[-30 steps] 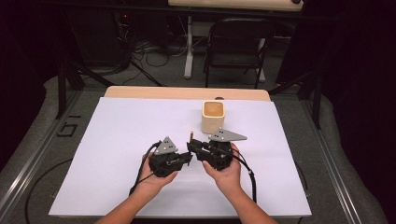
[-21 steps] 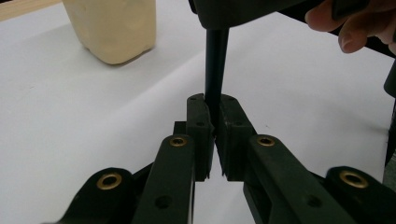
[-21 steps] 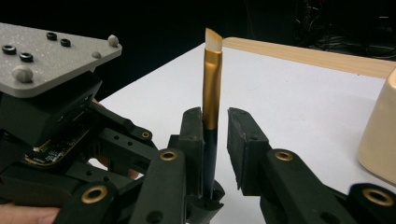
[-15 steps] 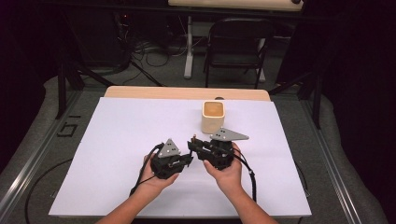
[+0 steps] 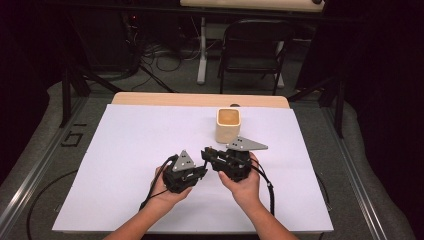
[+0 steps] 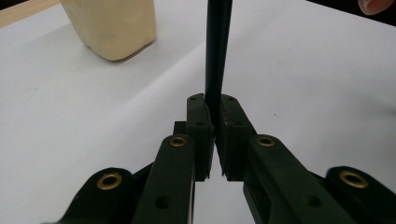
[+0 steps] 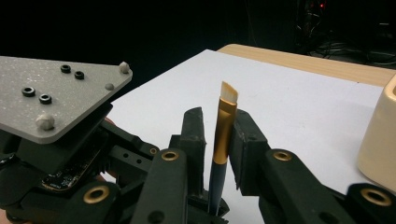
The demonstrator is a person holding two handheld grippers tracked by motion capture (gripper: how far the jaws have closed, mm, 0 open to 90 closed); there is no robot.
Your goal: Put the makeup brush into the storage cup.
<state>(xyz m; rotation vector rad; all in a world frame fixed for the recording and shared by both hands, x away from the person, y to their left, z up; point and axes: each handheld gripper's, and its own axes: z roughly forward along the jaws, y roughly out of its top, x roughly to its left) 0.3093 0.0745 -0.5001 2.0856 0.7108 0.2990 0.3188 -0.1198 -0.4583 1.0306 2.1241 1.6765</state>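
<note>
Over the white table (image 5: 125,165), near the cream cup (image 5: 229,124), the left gripper (image 6: 213,135) pinches the dark handle of a small angled brush (image 7: 223,135), whose gold ferrule stands between the right gripper's (image 7: 219,140) jaws, slightly parted and not pressing it.

Dark room, folding chair (image 5: 257,47), grey floor (image 5: 50,150)

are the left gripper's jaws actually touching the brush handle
Touching. The left gripper view shows the left gripper with its jaws shut against both sides of the brush's dark handle, no gap visible at the pads.
</note>
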